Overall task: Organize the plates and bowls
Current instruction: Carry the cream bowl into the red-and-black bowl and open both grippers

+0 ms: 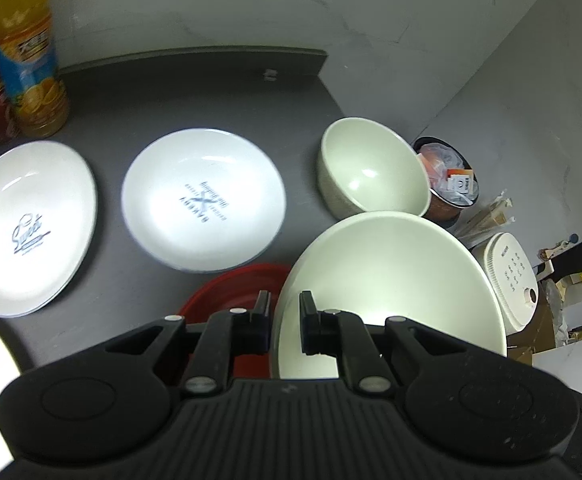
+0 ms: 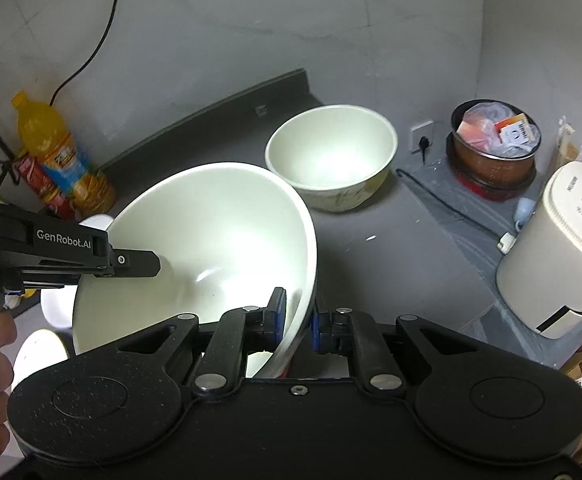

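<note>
A large pale-green bowl is held tilted above a red bowl, its rim pinched on 2 sides. Beyond it, a smaller pale-green bowl sits upright. To its left lie 2 white printed plates, side by side.

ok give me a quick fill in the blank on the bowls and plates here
1. Both tongs grip the rim of the large pale green ceramic bowl, left tongs and ____ tongs.
2. Two white printed plates lie ____ the table.
3. The orange juice bottle stands ____.

Missing: right; on; upright
</note>
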Demonstrator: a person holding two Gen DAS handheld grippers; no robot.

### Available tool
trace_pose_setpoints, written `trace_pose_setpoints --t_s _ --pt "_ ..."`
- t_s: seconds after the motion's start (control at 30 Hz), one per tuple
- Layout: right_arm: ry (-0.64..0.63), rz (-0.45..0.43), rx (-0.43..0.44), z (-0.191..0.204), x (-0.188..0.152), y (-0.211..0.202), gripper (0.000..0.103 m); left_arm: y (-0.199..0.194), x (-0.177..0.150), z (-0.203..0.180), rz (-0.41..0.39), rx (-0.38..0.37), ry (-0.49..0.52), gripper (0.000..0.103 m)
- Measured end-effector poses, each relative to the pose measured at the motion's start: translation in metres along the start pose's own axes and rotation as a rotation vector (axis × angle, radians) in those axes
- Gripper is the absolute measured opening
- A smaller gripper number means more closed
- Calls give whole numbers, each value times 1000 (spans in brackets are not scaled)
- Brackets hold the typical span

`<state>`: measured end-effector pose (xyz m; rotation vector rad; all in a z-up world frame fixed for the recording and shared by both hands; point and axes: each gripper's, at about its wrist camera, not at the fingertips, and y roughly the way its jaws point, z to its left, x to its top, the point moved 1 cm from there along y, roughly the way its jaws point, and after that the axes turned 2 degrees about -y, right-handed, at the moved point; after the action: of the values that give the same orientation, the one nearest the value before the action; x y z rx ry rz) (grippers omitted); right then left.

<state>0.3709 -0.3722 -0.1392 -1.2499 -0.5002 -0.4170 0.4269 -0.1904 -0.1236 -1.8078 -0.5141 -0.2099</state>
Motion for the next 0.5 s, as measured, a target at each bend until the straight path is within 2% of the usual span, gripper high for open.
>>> trace_pose_setpoints --t_s 0.5 --pt "-61 79 29 27 -15 23 13 15 -17 39 83 60 -31 13"
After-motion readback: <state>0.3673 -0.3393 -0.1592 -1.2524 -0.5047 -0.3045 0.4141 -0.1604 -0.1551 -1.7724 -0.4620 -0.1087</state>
